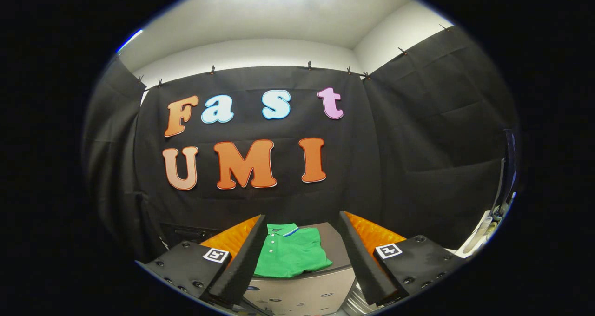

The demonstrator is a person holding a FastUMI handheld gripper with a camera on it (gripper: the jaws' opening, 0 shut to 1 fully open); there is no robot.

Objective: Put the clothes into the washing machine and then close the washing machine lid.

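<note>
A folded green polo shirt (292, 253) with a blue-trimmed collar lies on a grey flat surface (334, 248), just ahead of my fingers and framed between them. My gripper (302, 241) is open, its two fingers spread wide to either side of the shirt and not touching it. Below the shirt the grey front panel of the washing machine (297, 292) shows, with small printed marks. A curved metallic rim (354, 302) shows low down beside the right finger.
Black cloth walls close in the booth behind and to both sides. A dark box-like thing (186, 234) sits behind the left finger. At the far right stand a white and dark upright object (504, 186) and some white items.
</note>
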